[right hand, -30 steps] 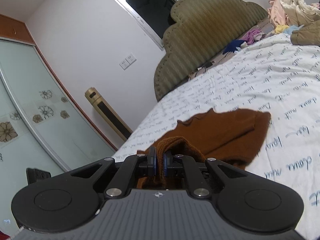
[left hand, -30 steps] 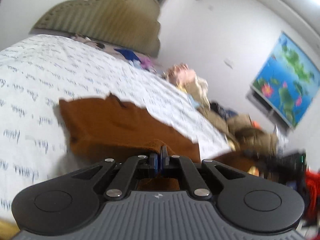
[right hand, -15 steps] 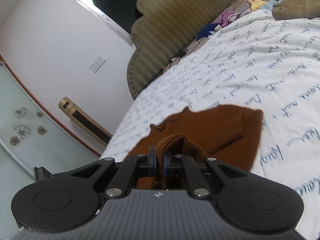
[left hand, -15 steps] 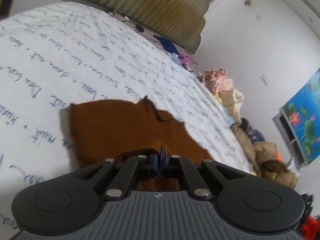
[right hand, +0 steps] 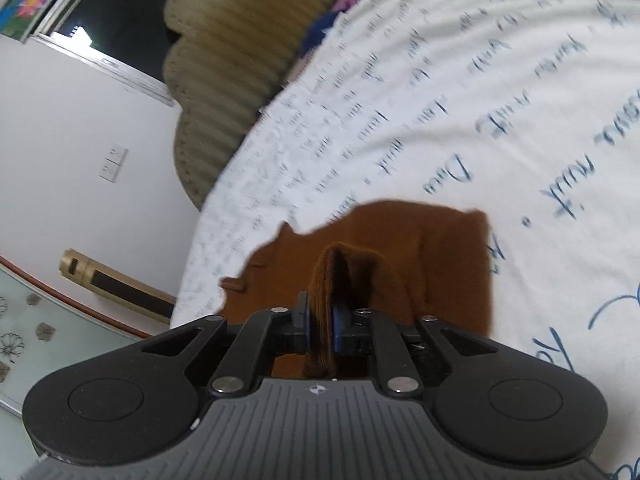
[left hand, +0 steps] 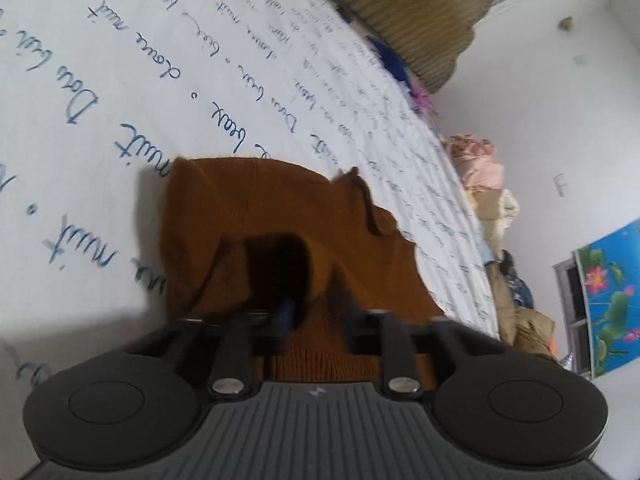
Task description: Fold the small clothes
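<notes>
A small brown knitted garment (left hand: pixel 280 216) lies on the white bedsheet (left hand: pixel 120 80) with blue script. My left gripper (left hand: pixel 318 316) is low over its near edge with the jaws parted and the fabric lying loose between them. In the right wrist view the same garment (right hand: pixel 420 248) lies on the sheet (right hand: pixel 480 100). My right gripper (right hand: pixel 320 320) is shut on a raised fold of its near edge, pinched between the blue pads.
A padded olive headboard (left hand: pixel 408 8) stands at the bed's far end. A heap of clothes (left hand: pixel 480 168) lies along the bed's right side. A gold tower fan (right hand: pixel 116 284) and a wall (right hand: pixel 80 120) stand to the left of the bed.
Both grippers have tilted down toward the bed. My left gripper, shut on the brown fabric before, has opened and let the fold go. My right gripper still pinches its fold.
</notes>
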Demonstrator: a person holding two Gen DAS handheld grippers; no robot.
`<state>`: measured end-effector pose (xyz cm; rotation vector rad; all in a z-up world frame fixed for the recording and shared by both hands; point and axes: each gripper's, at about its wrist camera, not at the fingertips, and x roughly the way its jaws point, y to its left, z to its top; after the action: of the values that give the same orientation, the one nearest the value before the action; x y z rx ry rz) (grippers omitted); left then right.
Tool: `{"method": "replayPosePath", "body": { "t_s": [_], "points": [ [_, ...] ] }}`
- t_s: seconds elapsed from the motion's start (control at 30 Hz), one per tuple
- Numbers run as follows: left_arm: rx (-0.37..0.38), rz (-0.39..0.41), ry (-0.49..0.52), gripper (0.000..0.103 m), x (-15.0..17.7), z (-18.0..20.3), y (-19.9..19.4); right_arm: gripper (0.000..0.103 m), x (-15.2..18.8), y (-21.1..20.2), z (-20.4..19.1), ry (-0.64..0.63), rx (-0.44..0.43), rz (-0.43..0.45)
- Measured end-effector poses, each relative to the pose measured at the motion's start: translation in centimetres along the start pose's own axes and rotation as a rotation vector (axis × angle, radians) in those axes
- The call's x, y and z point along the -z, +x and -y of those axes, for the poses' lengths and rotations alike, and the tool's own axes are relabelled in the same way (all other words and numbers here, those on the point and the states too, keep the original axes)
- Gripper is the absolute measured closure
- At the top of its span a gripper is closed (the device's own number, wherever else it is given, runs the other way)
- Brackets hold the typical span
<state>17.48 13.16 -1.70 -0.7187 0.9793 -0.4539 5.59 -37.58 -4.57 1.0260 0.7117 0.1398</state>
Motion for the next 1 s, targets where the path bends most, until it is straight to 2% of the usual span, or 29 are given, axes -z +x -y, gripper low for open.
{"method": "replayPosePath", "body": {
  "t_s": [0.03,0.07,0.13,0.23,0.33,0.47,0.5,0.53,0.57,0.6,0.63,0.7,0.8,0.9,1.0],
  "points": [
    [0.002,0.018,0.018,0.031,0.5,0.1,-0.8,0.071,0.3,0.0,0.2,0.005,-0.004,-0.005],
    [0.001,0.037,0.037,0.024,1.0,0.3,-1.5,0.063,0.5,-0.1,0.3,0.007,-0.011,-0.005],
    [0.003,0.048,0.087,0.023,2.0,0.7,-2.7,0.061,0.9,-0.3,0.4,-0.003,-0.025,0.0],
    [0.02,0.015,0.123,0.023,3.5,1.0,-3.3,0.061,1.2,-0.3,0.4,-0.017,-0.019,-0.006],
    [0.023,-0.025,0.126,0.023,4.7,0.9,-2.6,0.061,1.3,-0.6,0.2,-0.025,-0.014,-0.013],
    [0.005,-0.032,0.146,0.024,5.4,1.2,-1.2,0.061,2.2,-1.1,-0.8,-0.087,-0.006,-0.022],
    [0.007,-0.032,0.147,0.026,5.4,1.3,-0.9,0.061,2.3,-1.1,-1.1,-0.107,0.004,-0.022],
    [0.01,-0.03,0.15,0.043,5.4,1.5,-0.6,0.061,2.3,-1.1,-1.3,-0.125,0.017,-0.021],
    [0.011,-0.04,0.16,0.058,5.4,1.7,-0.2,0.067,2.3,-1.1,-1.5,-0.137,0.031,-0.018],
    [0.002,-0.06,0.16,0.089,5.3,1.7,0.3,0.073,2.2,-1.1,-1.6,-0.147,0.042,-0.016],
    [-0.01,-0.079,0.145,0.097,5.4,1.5,0.7,0.087,2.1,-1.0,-1.6,-0.151,0.052,-0.016],
    [-0.022,-0.055,0.142,0.098,5.9,1.3,0.4,0.09,2.0,-1.1,-1.5,-0.152,0.067,-0.008],
    [-0.015,0.003,0.196,0.098,7.4,2.3,-2.2,0.09,2.3,-2.3,-1.9,-0.172,0.054,0.011],
    [0.071,0.064,0.255,0.098,9.4,4.0,-7.1,0.09,3.4,-5.2,-2.9,-0.186,-0.041,0.016],
    [0.119,0.168,0.324,0.098,11.4,6.3,-13.1,0.09,5.1,-9.6,-4.3,-0.192,-0.174,0.032]
  ]
}}
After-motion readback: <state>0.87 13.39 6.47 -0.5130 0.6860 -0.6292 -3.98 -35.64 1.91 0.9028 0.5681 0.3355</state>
